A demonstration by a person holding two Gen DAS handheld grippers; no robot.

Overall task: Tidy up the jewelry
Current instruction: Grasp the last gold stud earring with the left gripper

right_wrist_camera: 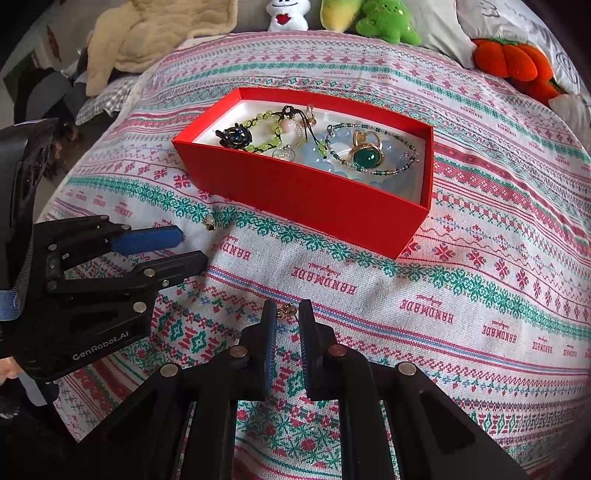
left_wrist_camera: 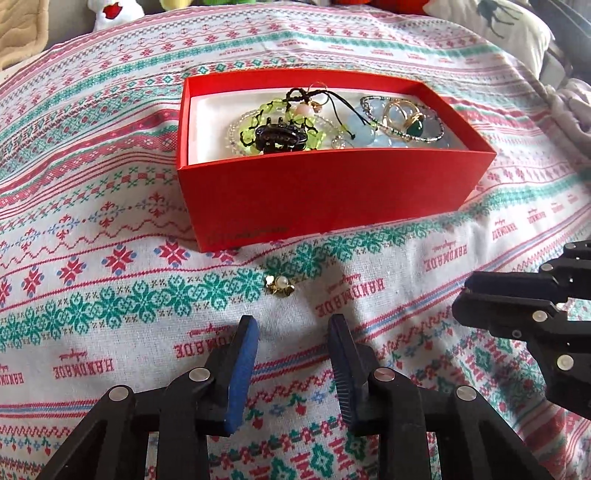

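A red box (left_wrist_camera: 325,192) (right_wrist_camera: 306,192) with a white lining holds several pieces of jewelry: a green bead bracelet (left_wrist_camera: 273,122), a black hair clip (right_wrist_camera: 234,138), pale blue beads and a gold ring with a green stone (right_wrist_camera: 365,157). A small gold pearl earring (left_wrist_camera: 279,285) (right_wrist_camera: 209,222) lies on the cloth just ahead of my open, empty left gripper (left_wrist_camera: 293,325) (right_wrist_camera: 192,245). My right gripper (right_wrist_camera: 287,314) (left_wrist_camera: 461,295) has its fingers narrowly apart around a small gold earring (right_wrist_camera: 286,311) on the cloth; whether they touch it I cannot tell.
A patterned red, green and white cloth (right_wrist_camera: 461,295) covers the bed. Plush toys (right_wrist_camera: 384,18) and an orange plush (right_wrist_camera: 513,62) sit at the far edge. A beige blanket (right_wrist_camera: 159,33) lies at far left.
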